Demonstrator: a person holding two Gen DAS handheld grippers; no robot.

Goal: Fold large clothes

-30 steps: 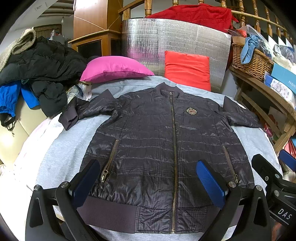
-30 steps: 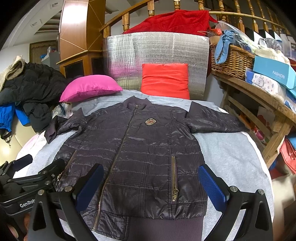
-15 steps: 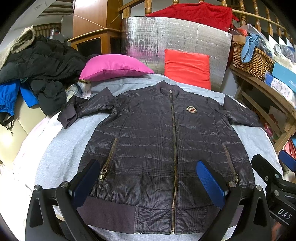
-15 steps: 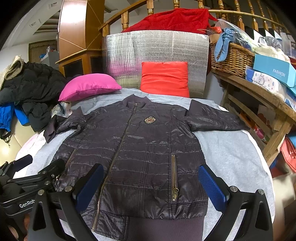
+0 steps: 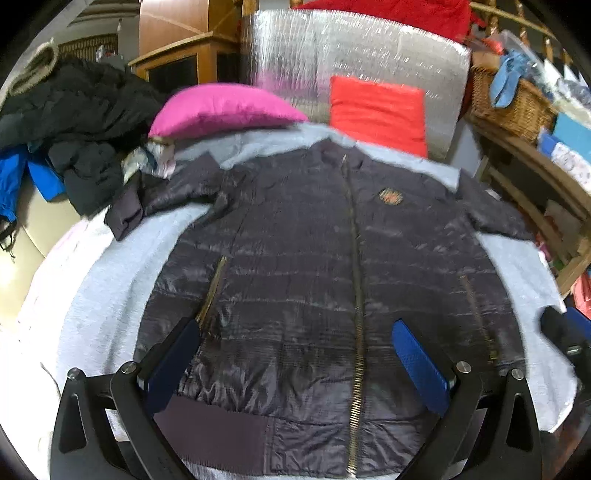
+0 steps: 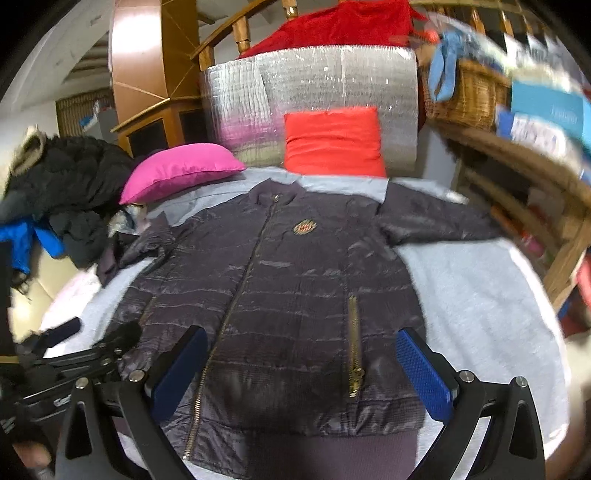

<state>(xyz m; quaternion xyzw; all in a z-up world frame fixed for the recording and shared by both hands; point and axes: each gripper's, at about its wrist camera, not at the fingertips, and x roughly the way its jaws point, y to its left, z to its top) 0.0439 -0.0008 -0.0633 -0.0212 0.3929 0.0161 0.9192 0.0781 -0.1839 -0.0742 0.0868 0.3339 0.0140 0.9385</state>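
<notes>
Jacket [image 5: 314, 288] lies flat, front up, zipped, on grey sheet [image 5: 107, 280] over the bed; collar at the far end, ribbed hem [image 5: 210, 432] at the near edge. Dark quilted shell w/ brass centre zip [image 5: 356, 295], two slanted pocket zips, round badge [image 5: 388, 195] on the chest. Both sleeves spread out to the sides: one runs toward the clothes pile, cuff bunched; the other reaches toward the wooden shelf.

Left gripper [image 5: 295, 369] hangs over the hem area, blue pads wide apart, nothing between them. Jaws released. Right gripper [image 6: 299, 373] same: pads spread wide above the lower front near the pocket zip [image 6: 354, 350], holding nothing. In right wrist view the left gripper shows at the lower left edge, over the jacket's side; in left wrist view the right one peeks in at the right edge. Whether either touches fabric — can't tell. Both views blurred.

Beyond the collar: pink pillow [image 5: 221, 110] and red pillow [image 5: 376, 114], the red one leaning on a silver foil panel [image 5: 351, 59]. Red cloth [image 6: 340, 26] draped on the wooden railing above. Pile of black and blue clothes [image 5: 74, 122] to one side of the bed. Opposite side: wooden shelf [image 6: 517, 173] w/ wicker basket [image 6: 469, 96], boxes on top. Wood cabinet [image 6: 147, 74] behind the pink pillow.
</notes>
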